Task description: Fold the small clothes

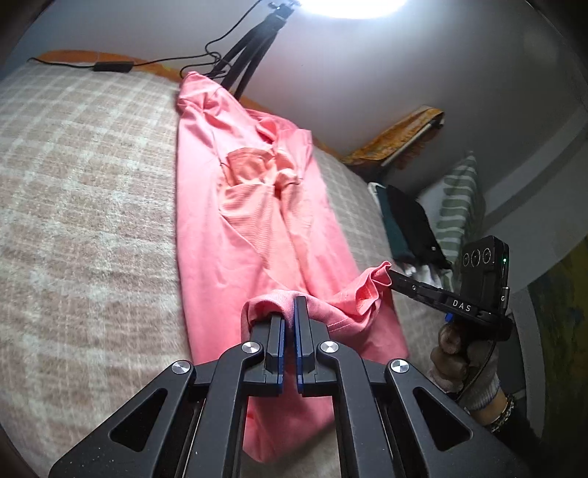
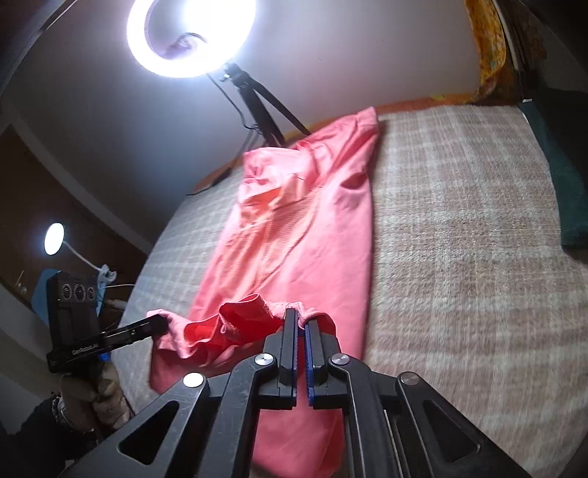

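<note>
A pink shirt (image 1: 235, 206) lies lengthwise on the checked bed cover (image 1: 73, 184), folded into a long strip, collar end far away. My left gripper (image 1: 289, 305) is shut on the shirt's near hem and lifts it a little. My right gripper (image 2: 301, 320) is shut on the same hem beside it; the shirt (image 2: 301, 228) stretches away from it. The right gripper also shows in the left wrist view (image 1: 391, 274), pinching a bunched corner. The left gripper shows in the right wrist view (image 2: 161, 321), holding the other corner.
A ring light (image 2: 191, 33) on a black tripod (image 1: 242, 55) stands past the far edge of the bed. A cable with an adapter (image 1: 112, 67) lies on the far cover. Dark folded clothes (image 1: 408, 228) and a striped pillow (image 1: 459, 206) lie on the right.
</note>
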{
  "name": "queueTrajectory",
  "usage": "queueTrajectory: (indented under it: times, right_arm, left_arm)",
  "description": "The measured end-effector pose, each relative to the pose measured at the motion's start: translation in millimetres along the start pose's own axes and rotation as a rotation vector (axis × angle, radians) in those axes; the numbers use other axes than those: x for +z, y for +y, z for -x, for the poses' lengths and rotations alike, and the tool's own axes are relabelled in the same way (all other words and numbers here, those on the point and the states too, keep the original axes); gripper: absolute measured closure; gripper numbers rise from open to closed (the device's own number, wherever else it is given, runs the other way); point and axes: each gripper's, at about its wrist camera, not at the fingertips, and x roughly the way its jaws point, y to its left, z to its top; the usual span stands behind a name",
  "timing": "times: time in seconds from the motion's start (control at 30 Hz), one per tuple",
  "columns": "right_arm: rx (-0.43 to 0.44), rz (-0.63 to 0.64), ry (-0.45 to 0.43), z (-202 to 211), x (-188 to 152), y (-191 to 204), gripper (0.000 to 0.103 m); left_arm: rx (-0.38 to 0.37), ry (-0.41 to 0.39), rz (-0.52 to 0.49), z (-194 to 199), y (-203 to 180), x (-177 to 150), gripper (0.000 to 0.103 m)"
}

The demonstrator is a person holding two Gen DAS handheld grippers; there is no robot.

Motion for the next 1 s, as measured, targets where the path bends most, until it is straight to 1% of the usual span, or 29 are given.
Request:
queueTrajectory:
  times: [0.13,0.27,0.5,0.57,0.6,0.63,0.67,0.7,0.73,0.77,0.83,0.87,0.93,1.0]
  right_arm:
    - [-0.025,-0.008,0.013,-10.7,5.0,-7.3,0.102]
    - [-0.029,-0.022,0.006,-15.9,12.5,-12.7,0.102]
    - [-0.049,-0.009,-0.002,-23.0,20.1,-9.7,0.102]
    - [-0.057,-0.018,-0.001,-23.6,21.0,-11.1,0.101]
    - [-0.049,-0.023,0.005,-23.3,21.4,-12.1,0.097]
    - [-0.046,-0.019,0.007,-21.4,21.9,-11.6,0.097]
    - [-0.063,-0.003,0.003,-18.9,22.2,-9.4,0.093]
    - [-0.086,0.022,-0.005,-14.9,22.4,-5.8,0.082]
    - [-0.106,0.043,-0.020,-9.0,22.4,-1.3,0.074]
    - [-0.111,0.055,-0.038,-3.5,21.7,1.8,0.069]
    - [-0.077,0.098,-0.055,7.1,18.7,12.3,0.070]
    - [-0.055,0.133,-0.060,11.0,16.2,19.0,0.073]
    - [-0.024,0.243,-0.029,11.9,8.0,39.8,0.076]
    - [-0.011,0.335,0.021,5.0,-1.8,57.8,0.082]
  left_arm:
    - [0.013,-0.003,0.027,-6.8,7.6,6.8,0.101]
    - [0.031,-0.015,0.049,-12.2,14.3,14.8,0.101]
    - [0.077,-0.027,0.070,-16.0,19.5,21.0,0.100]
    - [0.084,-0.024,0.091,-13.5,21.9,25.0,0.095]
    - [0.087,-0.023,0.095,-12.6,22.5,26.3,0.093]
    - [0.098,-0.019,0.094,-10.7,22.3,28.2,0.085]
    - [0.102,-0.023,0.086,-8.6,21.4,29.4,0.075]
    - [0.111,-0.037,0.075,-4.9,20.3,30.2,0.072]
    - [0.122,-0.051,0.066,-0.9,19.5,30.8,0.066]
    - [0.131,-0.069,0.055,5.5,18.1,31.5,0.064]
    - [0.128,-0.090,0.033,14.1,15.0,31.5,0.064]
    - [0.125,-0.098,0.009,19.3,11.9,30.9,0.064]
    - [0.107,-0.095,-0.057,25.0,3.8,27.0,0.064]
    - [0.122,-0.073,-0.138,25.7,-6.3,19.8,0.064]
